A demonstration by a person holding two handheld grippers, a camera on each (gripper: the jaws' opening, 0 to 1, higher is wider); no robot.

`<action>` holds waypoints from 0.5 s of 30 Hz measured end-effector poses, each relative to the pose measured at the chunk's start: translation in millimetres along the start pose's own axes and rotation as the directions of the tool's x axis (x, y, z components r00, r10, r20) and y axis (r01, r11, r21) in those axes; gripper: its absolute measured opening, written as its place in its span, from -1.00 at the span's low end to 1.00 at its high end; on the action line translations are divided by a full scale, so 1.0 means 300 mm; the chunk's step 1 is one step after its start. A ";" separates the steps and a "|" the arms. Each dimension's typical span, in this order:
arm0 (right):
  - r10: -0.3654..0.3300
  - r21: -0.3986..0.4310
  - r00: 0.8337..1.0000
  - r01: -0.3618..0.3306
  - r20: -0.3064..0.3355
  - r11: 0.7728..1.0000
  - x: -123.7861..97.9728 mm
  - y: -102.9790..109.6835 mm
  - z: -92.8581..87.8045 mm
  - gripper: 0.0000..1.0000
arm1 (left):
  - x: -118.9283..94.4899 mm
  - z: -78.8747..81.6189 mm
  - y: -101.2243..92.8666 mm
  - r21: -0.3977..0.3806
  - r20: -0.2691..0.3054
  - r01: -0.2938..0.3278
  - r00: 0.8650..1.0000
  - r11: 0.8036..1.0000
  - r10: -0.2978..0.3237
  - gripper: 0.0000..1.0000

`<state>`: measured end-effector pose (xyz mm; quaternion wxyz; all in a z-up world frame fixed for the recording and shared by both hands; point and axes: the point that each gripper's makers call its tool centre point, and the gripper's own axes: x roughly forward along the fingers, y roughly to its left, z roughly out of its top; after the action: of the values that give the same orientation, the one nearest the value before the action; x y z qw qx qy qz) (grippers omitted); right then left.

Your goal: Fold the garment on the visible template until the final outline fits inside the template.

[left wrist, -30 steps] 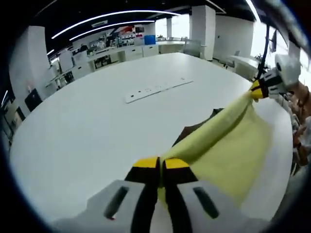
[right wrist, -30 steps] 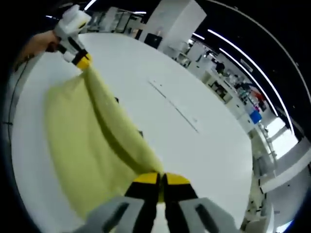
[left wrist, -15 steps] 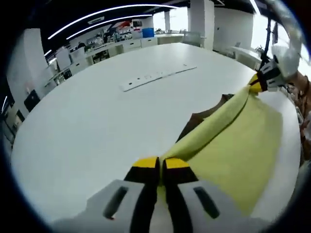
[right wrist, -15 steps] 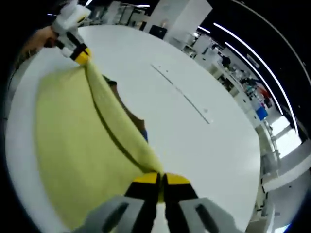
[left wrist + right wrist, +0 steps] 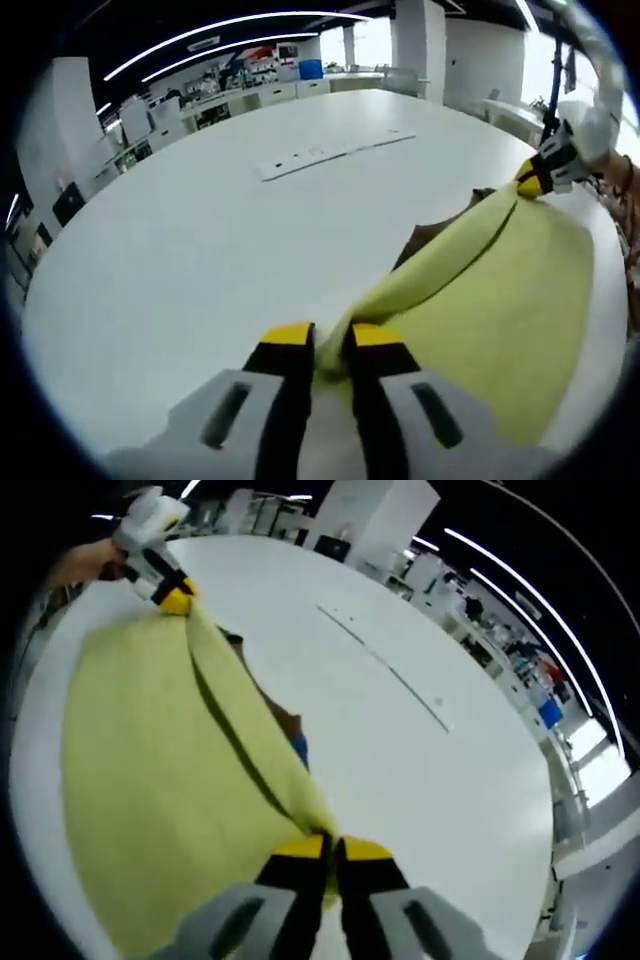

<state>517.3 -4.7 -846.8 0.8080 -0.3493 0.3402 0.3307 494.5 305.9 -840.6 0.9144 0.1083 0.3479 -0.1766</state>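
A pale yellow garment (image 5: pixel 480 300) hangs stretched between both grippers above the white table (image 5: pixel 200 250). In the left gripper view my left gripper (image 5: pixel 332 338) has its jaws slightly apart, with the garment's corner still lying between them. My right gripper (image 5: pixel 331 847) is shut on the opposite corner of the garment (image 5: pixel 160 760). Each gripper appears in the other's view: the right one (image 5: pixel 543 176) at the far edge, the left one (image 5: pixel 172 592) at the upper left. A dark brown template (image 5: pixel 432 236) pokes out from under the cloth, also the template (image 5: pixel 287 723) with a blue patch (image 5: pixel 299 750).
A long white power strip (image 5: pixel 335 152) lies across the middle of the table, seen too as the strip (image 5: pixel 385 666). A person's hand (image 5: pixel 78 566) holds the left gripper. Desks, columns and shelves stand beyond the round table's edge (image 5: pixel 60 300).
The left gripper's jaws have parted a little; they were pressed together before. The garment has come lower and spreads wider over the brown template.
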 end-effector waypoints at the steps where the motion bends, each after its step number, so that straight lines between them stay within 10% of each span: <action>1: 0.004 0.005 1.000 -0.004 0.003 1.000 -0.001 0.000 -0.001 -1.00 | 0.000 0.000 0.002 0.000 0.001 -0.001 1.000 1.000 0.001 -0.76; 7: 0.070 0.262 0.992 -0.096 0.104 0.960 -0.018 -0.016 0.010 -0.83 | -0.026 0.007 0.005 -0.029 0.041 0.004 0.999 1.000 -0.003 -0.72; 15: 0.064 0.200 0.992 -0.085 0.109 0.976 -0.097 0.001 -0.002 -0.55 | -0.112 0.042 -0.020 0.057 0.124 0.048 0.991 0.997 -0.055 -0.75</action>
<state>500.9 -13.7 -824.7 0.8430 -0.2343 0.3433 0.3415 476.4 304.5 -809.1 0.9263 0.1124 0.2877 -0.2157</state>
